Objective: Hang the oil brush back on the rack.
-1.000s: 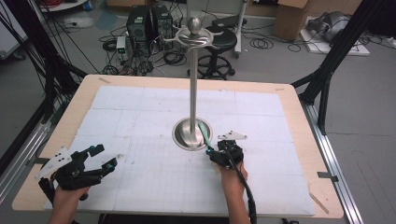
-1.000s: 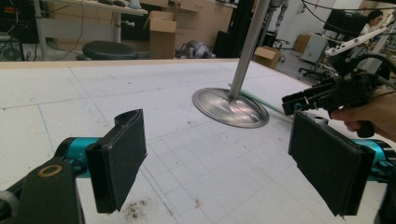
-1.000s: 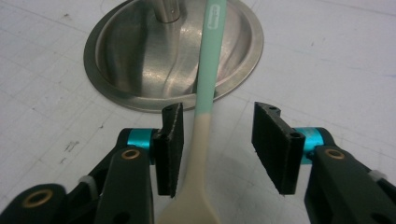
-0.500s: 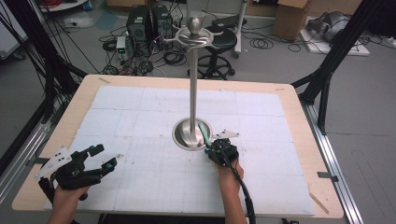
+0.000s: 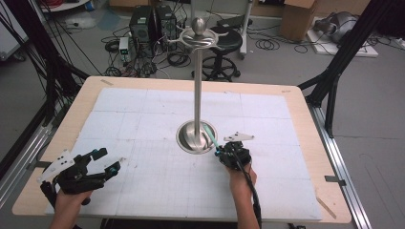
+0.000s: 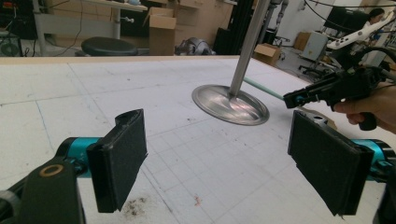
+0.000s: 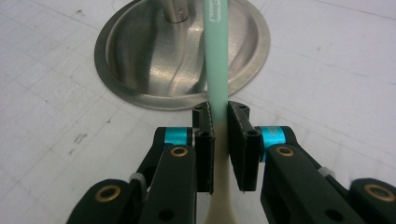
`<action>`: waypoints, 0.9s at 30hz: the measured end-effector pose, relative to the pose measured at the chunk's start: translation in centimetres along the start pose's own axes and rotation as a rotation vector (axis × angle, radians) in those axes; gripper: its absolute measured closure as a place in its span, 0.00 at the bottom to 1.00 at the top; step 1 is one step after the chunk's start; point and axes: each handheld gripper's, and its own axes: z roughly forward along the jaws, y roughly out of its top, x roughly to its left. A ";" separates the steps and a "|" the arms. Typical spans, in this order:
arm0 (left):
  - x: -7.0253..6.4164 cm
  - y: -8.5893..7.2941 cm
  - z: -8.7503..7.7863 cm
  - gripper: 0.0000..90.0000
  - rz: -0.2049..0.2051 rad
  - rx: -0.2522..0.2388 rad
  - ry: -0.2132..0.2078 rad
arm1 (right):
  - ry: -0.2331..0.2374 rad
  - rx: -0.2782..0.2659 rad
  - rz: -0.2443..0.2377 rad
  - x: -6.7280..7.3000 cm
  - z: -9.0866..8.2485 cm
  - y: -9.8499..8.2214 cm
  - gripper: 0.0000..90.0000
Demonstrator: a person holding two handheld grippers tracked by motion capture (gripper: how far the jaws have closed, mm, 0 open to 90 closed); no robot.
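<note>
The right gripper (image 7: 219, 121) has just clenched its jaws on the green stick (image 7: 215, 60) beside the metal stand (image 5: 197, 136); the left gripper (image 6: 224, 163) remains released.

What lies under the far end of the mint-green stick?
The mint-green plastic stick, clamped between the right gripper fingers, lies over the round steel stand base. Its tip beyond the picture's edge cannot be seen.

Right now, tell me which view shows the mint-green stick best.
The right gripper view: the mint-green stick runs up the middle, clamped between the right tongs, lying over the steel stand base. The high view gives a short sliver. The left gripper view shows a thin stretch behind the base.
</note>
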 end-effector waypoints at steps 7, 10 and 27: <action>-0.2 0.1 0.0 0.22 0.001 -0.019 -0.009 | 0.056 -0.062 0.028 -1.0 -3.1 -1.0 0.91; -0.5 0.2 0.1 0.22 -0.009 -0.035 -0.016 | 0.079 -0.114 0.010 -1.1 -5.0 -1.4 0.91; -3.9 3.5 2.1 0.26 -0.033 -0.066 -0.030 | 0.177 -0.260 -0.025 0.6 -9.2 -2.8 0.91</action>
